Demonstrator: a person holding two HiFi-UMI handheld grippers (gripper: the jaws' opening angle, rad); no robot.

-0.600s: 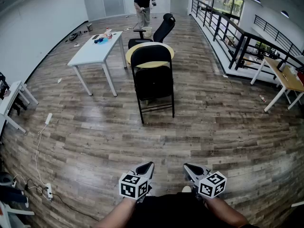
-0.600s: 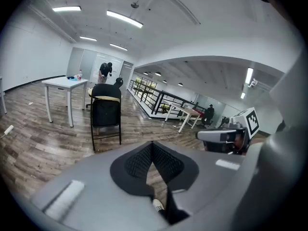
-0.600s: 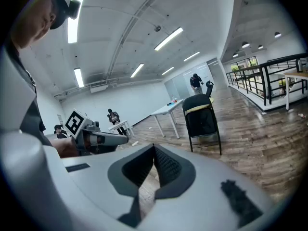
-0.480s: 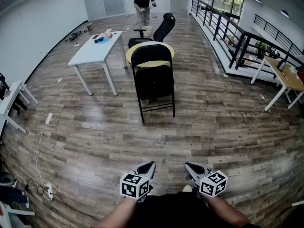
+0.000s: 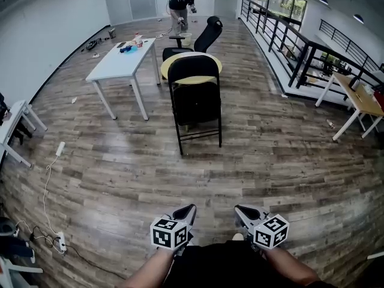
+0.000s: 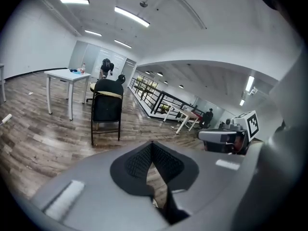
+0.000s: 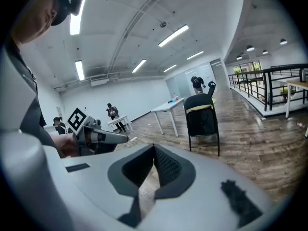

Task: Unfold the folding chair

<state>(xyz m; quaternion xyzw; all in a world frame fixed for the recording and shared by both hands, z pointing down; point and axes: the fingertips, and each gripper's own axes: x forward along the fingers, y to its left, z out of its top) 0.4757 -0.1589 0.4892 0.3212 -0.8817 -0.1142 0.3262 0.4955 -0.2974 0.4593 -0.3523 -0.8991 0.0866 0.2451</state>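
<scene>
The black folding chair [image 5: 195,101] stands upright and folded flat on the wooden floor, a few steps ahead of me; it also shows in the left gripper view [image 6: 107,110] and the right gripper view [image 7: 202,119]. My left gripper [image 5: 185,212] is held low and close to my body, jaws shut and empty. My right gripper [image 5: 241,212] sits beside it, also shut on nothing. Both point toward the chair and are far from it. From close up, the left gripper [image 6: 152,146] and the right gripper [image 7: 154,149] each have their pads pressed together.
A round yellow table [image 5: 211,65] and a black office chair [image 5: 207,32] stand right behind the folding chair. A white table [image 5: 117,62] is to its left, a railing [image 5: 288,41] and a wooden desk [image 5: 354,98] to the right. A cable with a power strip [image 5: 59,240] lies on the floor at left. A person [image 5: 179,2] stands at the back.
</scene>
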